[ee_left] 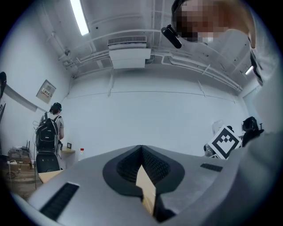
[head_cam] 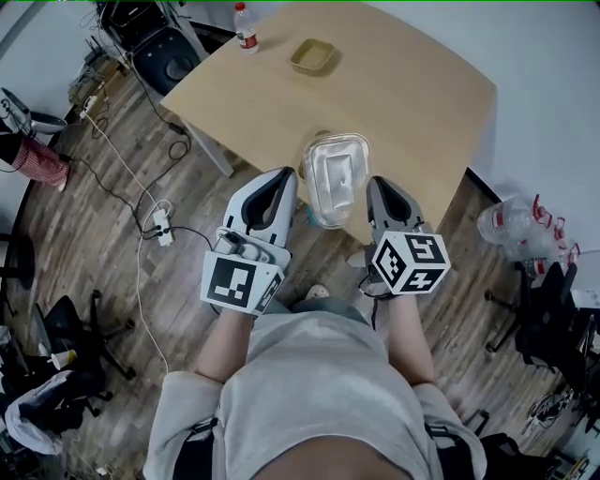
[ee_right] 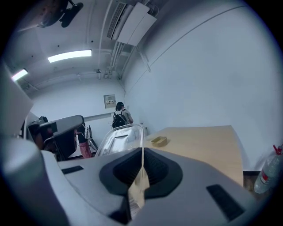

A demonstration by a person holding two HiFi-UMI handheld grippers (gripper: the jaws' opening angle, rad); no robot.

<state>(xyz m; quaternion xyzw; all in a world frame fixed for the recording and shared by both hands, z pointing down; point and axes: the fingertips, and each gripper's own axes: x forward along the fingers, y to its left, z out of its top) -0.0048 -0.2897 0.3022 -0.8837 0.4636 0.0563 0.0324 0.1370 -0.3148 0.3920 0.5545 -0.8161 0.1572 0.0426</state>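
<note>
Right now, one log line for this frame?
left gripper shut, empty | right gripper shut on clear plastic container rim | at wooden table near edge

Clear lidded container (head_cam: 336,178): one
Yellow tray (head_cam: 312,56): one
Water bottle (head_cam: 247,28): one on the counter (head_cam: 422,103)
Claws: two, left claw (head_cam: 281,178) and right claw (head_cam: 380,185)

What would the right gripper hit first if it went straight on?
Likely the clear lidded container, at its right edge, just ahead of the right gripper; depth is unclear, so it might slip past over the table.
</note>
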